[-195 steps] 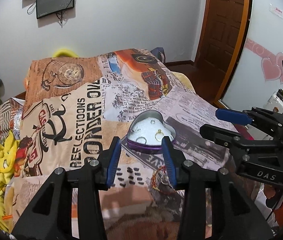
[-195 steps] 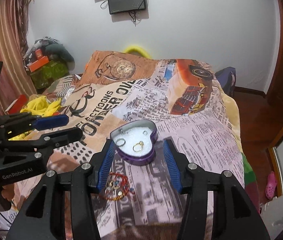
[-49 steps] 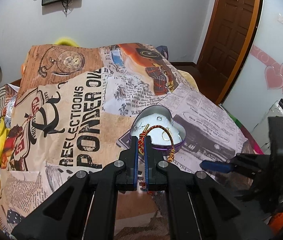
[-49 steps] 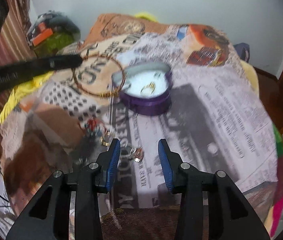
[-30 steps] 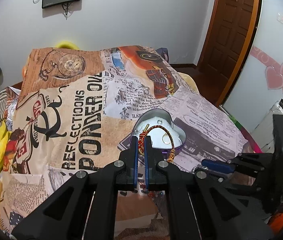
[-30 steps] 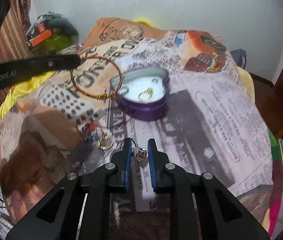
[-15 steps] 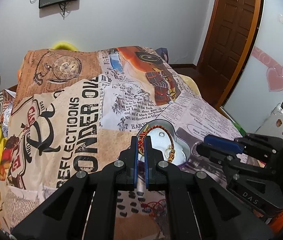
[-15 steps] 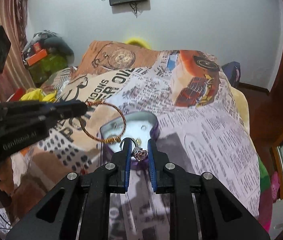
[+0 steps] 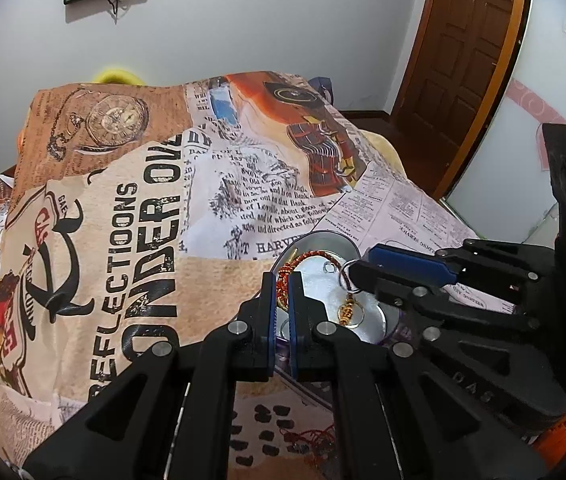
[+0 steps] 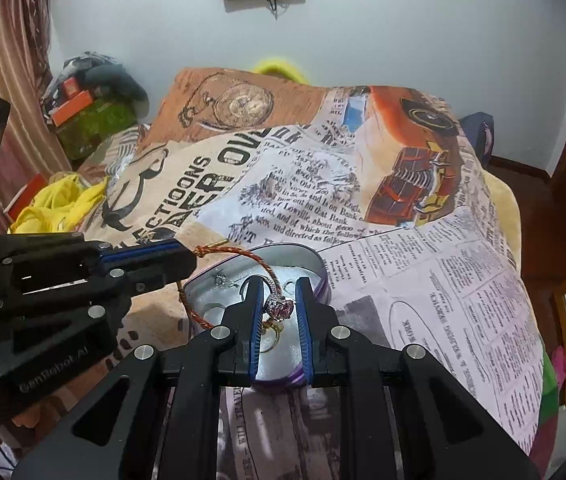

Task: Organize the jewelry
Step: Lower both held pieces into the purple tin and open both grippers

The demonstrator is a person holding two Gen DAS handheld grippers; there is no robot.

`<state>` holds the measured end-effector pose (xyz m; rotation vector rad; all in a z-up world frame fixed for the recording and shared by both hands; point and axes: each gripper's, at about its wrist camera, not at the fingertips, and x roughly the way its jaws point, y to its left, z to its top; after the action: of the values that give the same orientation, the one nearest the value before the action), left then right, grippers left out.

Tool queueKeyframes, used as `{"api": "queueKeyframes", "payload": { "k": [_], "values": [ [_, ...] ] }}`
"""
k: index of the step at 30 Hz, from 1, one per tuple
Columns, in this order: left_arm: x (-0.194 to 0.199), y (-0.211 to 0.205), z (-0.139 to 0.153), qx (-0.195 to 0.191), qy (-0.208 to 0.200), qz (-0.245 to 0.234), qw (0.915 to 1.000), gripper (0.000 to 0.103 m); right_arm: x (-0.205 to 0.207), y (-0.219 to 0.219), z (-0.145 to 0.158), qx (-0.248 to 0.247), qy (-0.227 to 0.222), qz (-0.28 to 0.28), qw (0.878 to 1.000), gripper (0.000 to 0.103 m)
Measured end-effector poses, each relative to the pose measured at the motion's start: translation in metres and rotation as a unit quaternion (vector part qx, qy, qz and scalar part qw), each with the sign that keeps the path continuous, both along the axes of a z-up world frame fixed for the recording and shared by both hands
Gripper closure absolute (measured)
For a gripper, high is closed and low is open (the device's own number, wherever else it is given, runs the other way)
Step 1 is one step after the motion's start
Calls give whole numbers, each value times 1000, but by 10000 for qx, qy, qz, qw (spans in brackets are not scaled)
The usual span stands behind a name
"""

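A purple heart-shaped tin with a silver lining stands on the printed bedspread; it also shows in the left wrist view. My left gripper is shut on a red-and-gold cord bangle, held over the tin; the bangle also shows in the right wrist view. My right gripper is shut on a silver ring with a pink stone, just above the tin. A gold ring and small pieces lie inside the tin.
A red beaded bracelet lies on the bedspread in front of the tin. Yellow cloth and boxes sit at the left of the bed. A wooden door and a wall stand to the right.
Both grippers have moved forward over the tin. The right gripper closed on the pink-stone ring a second ago and lifted it from the bedspread. The left still holds the bangle.
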<state>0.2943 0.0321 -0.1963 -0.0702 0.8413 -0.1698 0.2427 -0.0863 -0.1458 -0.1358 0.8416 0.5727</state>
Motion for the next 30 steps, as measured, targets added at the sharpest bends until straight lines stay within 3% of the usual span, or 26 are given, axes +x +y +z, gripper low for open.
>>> {"api": "queueKeyframes", "payload": {
  "k": [19, 24, 28, 30],
  "values": [
    [3, 6, -7, -199, 324, 30, 9993, 99, -1, 5, 2, -210, 72, 86, 9997, 88],
    [-5, 8, 3, -175, 262, 87, 9995, 96, -9, 2, 14, -184, -72, 45, 9998, 70],
    [-14, 9, 15, -174, 180, 134, 9996, 93, -17, -1, 28, -167, -210, 15, 9996, 69],
    [-19, 10, 21, -173, 132, 156, 9996, 84, -22, -3, 34, -151, -277, -1, 9995, 69]
  ]
}}
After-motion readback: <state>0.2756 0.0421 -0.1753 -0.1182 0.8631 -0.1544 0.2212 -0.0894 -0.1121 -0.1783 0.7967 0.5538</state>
